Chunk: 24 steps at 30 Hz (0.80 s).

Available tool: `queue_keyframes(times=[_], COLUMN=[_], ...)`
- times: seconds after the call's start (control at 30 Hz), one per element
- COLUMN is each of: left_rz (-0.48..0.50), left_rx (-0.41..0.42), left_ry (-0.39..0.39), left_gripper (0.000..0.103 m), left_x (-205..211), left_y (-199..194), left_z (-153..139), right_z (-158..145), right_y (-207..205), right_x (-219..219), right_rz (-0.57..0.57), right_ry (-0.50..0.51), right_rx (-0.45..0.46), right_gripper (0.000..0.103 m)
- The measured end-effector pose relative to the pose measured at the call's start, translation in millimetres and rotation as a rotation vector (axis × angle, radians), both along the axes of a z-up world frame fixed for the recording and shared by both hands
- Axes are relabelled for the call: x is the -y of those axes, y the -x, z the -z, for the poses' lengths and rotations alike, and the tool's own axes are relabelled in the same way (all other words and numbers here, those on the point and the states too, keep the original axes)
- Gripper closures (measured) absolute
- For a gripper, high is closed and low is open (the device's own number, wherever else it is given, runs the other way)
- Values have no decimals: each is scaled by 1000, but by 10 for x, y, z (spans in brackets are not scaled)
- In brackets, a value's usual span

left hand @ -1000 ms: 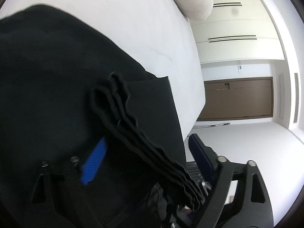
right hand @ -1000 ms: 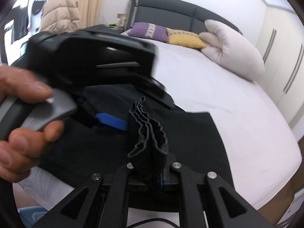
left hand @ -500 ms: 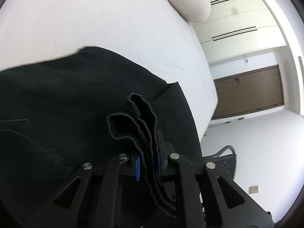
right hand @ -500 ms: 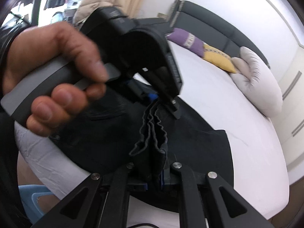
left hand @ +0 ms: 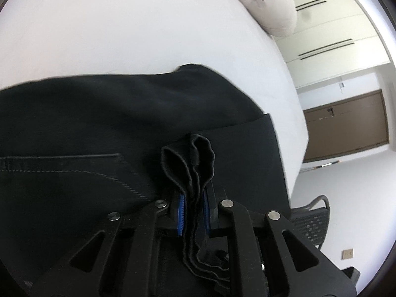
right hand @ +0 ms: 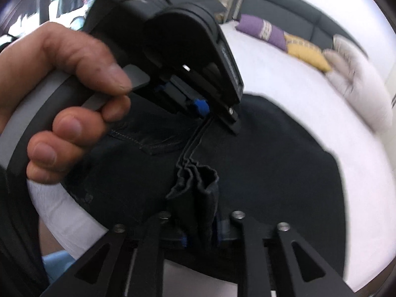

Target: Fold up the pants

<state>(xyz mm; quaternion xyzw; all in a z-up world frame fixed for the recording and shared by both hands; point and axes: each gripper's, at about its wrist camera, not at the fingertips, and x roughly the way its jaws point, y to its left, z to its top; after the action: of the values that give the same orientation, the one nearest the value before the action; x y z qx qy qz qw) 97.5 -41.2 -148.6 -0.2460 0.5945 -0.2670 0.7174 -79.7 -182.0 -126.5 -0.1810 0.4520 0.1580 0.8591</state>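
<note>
Black pants (left hand: 99, 123) lie spread on a white bed (left hand: 148, 24); they also show in the right wrist view (right hand: 272, 153). My left gripper (left hand: 194, 212) is shut on a bunched stack of the pants' edge (left hand: 190, 163), held between its blue pads. My right gripper (right hand: 200, 235) is shut on the same stacked edge (right hand: 198, 185) a short way along it. In the right wrist view the left gripper (right hand: 205, 109) and the hand holding it (right hand: 69, 86) sit just ahead, with the edge stretched between the two grippers.
A pale pillow (left hand: 267, 2) lies at the bed's far end, by white wardrobes (left hand: 334, 32) and a brown door (left hand: 346, 126). A chair (left hand: 314, 222) stands off the bed's edge. Purple and yellow cushions (right hand: 284, 37) rest against a dark headboard (right hand: 284, 2).
My left gripper closed on the stacked pants edge about a second ago. Both grippers have since carried the edge forward over the pants, moving slightly apart.
</note>
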Motion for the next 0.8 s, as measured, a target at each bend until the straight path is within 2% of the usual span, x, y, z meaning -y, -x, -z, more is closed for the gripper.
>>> queue_keyframes(times=[0.07, 0.1, 0.13, 0.17, 0.27, 0.33, 0.37, 0.4, 0.53, 0.63, 0.73, 0.8], left_rz=[-3, -5, -3, -3, -50, -82, -90, -91, -20, 40, 53, 59], left_rx=[8, 14, 24, 32, 89, 125, 146, 171, 266, 253, 203, 201], left_ry=[2, -7, -26, -42, -126, -173, -186, -189, -164, -168, -190, -171], left_gripper=[91, 90, 87, 85, 84, 84, 84, 84, 84, 84, 84, 84], left_x=[42, 39, 41, 28, -99, -170, -168, -127, 253, 672, 784, 779], left_y=[-6, 4, 16, 9, 56, 76, 98, 135, 343, 431, 473, 495], left_z=[54, 43, 10, 4, -168, -274, -333, -404, -587, -425, -212, -101], right_z=[-29, -61, -97, -158, -322, -443, -508, -557, -696, -583, -341, -145], right_y=[-12, 14, 23, 51, 144, 156, 110, 86, -246, -609, -1037, -1320], right_x=[73, 127, 176, 262, 568, 916, 1188, 1410, 2198, 2600, 2820, 2854], right_rz=[23, 19, 14, 7, -13, -24, -16, 1, 36, 82, 148, 176], right_ry=[-44, -77, -111, -154, -264, -395, -493, -559, -762, -910, -953, -965], right_rx=[-14, -31, -49, -68, -129, -206, -259, -275, -301, -352, -398, -441], right_gripper=[70, 44, 24, 21, 24, 55, 62, 69, 71, 72, 71, 71])
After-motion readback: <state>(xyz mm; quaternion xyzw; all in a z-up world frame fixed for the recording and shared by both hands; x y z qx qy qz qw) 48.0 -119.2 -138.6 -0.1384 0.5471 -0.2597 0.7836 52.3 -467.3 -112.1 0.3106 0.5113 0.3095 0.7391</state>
